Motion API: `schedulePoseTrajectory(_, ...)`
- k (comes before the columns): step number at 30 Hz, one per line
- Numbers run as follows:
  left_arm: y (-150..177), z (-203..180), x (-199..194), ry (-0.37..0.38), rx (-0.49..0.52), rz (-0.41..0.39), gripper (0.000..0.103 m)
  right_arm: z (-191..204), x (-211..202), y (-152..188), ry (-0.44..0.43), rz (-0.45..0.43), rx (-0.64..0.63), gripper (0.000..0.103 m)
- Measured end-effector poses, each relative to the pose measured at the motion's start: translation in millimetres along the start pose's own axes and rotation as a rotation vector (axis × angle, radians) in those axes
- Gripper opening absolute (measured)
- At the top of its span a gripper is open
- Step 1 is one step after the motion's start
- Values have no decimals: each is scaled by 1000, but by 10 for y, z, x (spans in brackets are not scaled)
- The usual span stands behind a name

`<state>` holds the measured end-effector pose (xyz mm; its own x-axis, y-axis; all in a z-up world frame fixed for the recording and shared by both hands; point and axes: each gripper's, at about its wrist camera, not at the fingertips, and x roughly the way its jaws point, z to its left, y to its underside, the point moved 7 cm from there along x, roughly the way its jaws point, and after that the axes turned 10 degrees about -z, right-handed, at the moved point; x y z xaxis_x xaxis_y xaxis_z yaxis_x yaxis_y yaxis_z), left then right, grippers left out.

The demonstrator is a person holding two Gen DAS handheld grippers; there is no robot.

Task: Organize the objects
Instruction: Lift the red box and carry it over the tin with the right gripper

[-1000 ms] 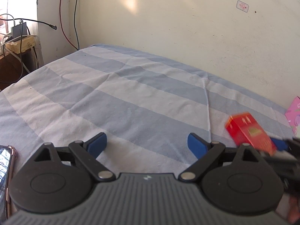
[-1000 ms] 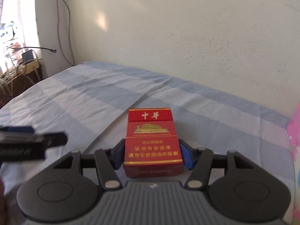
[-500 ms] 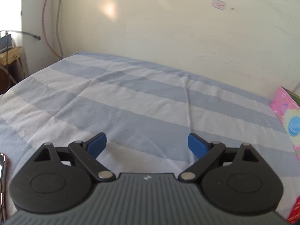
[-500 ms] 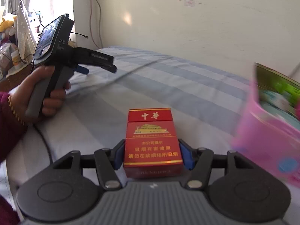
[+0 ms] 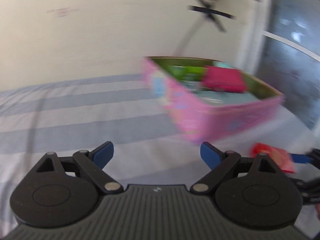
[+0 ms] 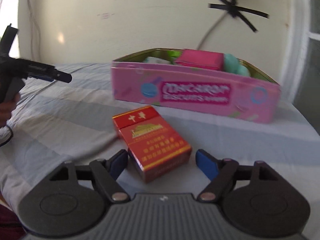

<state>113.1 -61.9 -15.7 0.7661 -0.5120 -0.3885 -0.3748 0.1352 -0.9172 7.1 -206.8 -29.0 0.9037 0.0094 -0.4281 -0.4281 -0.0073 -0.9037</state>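
Observation:
A red cigarette pack (image 6: 153, 140) lies tilted between the fingers of my right gripper (image 6: 162, 163), which is open; the pack is free of the right pad and may touch the left one. The pack also shows blurred in the left wrist view (image 5: 274, 158). A pink tin box (image 6: 196, 96) stands just beyond it on the striped bedsheet (image 6: 60, 120), holding a magenta pouch (image 6: 200, 60) and teal items. My left gripper (image 5: 157, 154) is open and empty, pointing toward the same box (image 5: 210, 112). The left gripper also shows at the left edge of the right wrist view (image 6: 40, 73).
A cream wall (image 6: 120, 20) runs behind the bed, with a cable taped in a black cross (image 6: 236, 10). A dark window or door (image 5: 296, 60) stands at the right. The bed's right edge lies past the pink box.
My right gripper has opened and let go of the red pack, which now sits skewed on the sheet. Both grippers have swung right, bringing the pink box into view.

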Motion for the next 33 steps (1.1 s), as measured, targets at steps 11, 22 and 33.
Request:
schedulePoseTrajectory(11,278,-1216,384,320,19,213,76,-421,-405,101,48,-75,109,67)
schedulePoseTrajectory(22,-47,-1387,331,340,55,155,62,-237,-258,-72,-51,-106,65,46)
schedulePoseTrajectory(33,-793,-1089,876,224,-37,111,63,-533,45,-1048,-95,-246,73,46)
